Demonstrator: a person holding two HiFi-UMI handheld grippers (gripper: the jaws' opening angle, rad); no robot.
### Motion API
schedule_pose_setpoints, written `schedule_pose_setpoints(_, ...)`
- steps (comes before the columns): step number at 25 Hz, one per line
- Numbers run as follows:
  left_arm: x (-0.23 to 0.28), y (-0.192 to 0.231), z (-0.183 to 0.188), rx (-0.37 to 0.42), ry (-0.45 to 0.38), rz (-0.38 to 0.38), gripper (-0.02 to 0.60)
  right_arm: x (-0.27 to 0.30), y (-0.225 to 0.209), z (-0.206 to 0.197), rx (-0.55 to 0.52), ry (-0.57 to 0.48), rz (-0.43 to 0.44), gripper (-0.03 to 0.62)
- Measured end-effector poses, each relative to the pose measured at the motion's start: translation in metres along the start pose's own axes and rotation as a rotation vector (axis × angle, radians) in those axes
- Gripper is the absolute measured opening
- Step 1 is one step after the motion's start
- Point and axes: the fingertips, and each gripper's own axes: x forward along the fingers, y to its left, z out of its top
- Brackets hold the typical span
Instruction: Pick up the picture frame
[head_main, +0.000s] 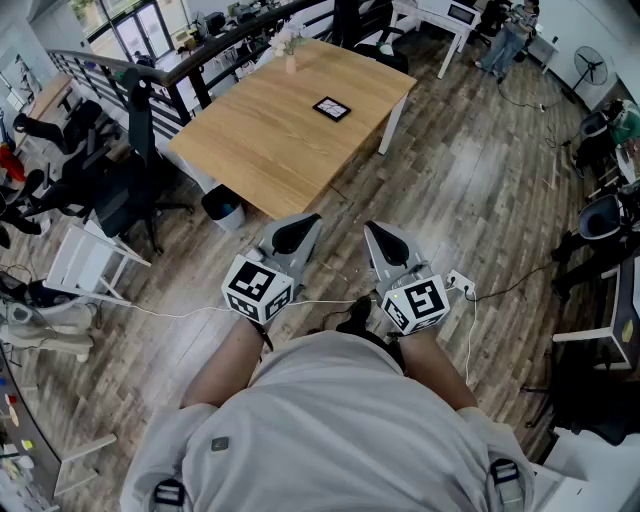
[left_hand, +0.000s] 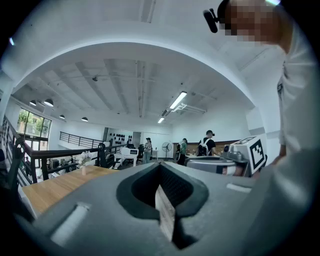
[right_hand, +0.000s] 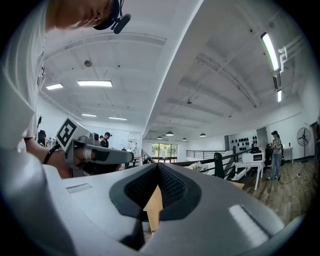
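Note:
The picture frame (head_main: 331, 108), small with a dark border, lies flat on the wooden table (head_main: 270, 140) toward its far right side. Both grippers are held close to the person's body, well short of the table and over the floor. My left gripper (head_main: 300, 229) is shut with nothing in it, and its jaws meet in the left gripper view (left_hand: 161, 181). My right gripper (head_main: 381, 234) is shut and empty too, jaws together in the right gripper view (right_hand: 157, 180). Both point level toward the table.
A small vase with flowers (head_main: 290, 45) stands at the table's far edge. A black bin (head_main: 223, 207) sits by the table's near corner. Office chairs (head_main: 120, 180) and a railing (head_main: 200, 50) are at the left. A cable and power strip (head_main: 461, 283) lie on the wood floor.

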Motion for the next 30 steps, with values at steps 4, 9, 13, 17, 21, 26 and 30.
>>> schedule_pose_setpoints(4, 0.004, -0.003, 0.000, 0.002, -0.002, 0.004, 0.000, -0.003, -0.003, 0.003, -0.003, -0.001, 0.007, 0.008)
schedule_pose_setpoints(9, 0.010, 0.002, -0.001, -0.006, 0.000, 0.009, 0.000, 0.004, -0.009, 0.000, 0.004, 0.004, 0.013, 0.009)
schedule_pose_setpoints(13, 0.017, 0.005, -0.005, -0.012, 0.005, 0.013, 0.000, 0.007, -0.016, -0.008, 0.026, 0.017, 0.021, 0.009)
schedule_pose_setpoints(17, 0.029, 0.011, -0.008, -0.019, 0.013, 0.020, 0.000, 0.013, -0.028, -0.013, 0.043, 0.028, 0.024, 0.009)
schedule_pose_setpoints(21, 0.046, 0.017, -0.013, -0.030, 0.026, 0.024, 0.000, 0.019, -0.045, -0.019, 0.049, 0.037, 0.026, 0.009)
schedule_pose_setpoints(26, 0.084, 0.028, -0.016, -0.040, 0.041, 0.028, 0.000, 0.030, -0.081, -0.025, 0.064, 0.045, 0.026, 0.009)
schedule_pose_setpoints(30, 0.118, 0.034, -0.026, -0.043, 0.062, 0.022, 0.000, 0.035, -0.115, -0.035, 0.065, 0.052, 0.014, 0.009)
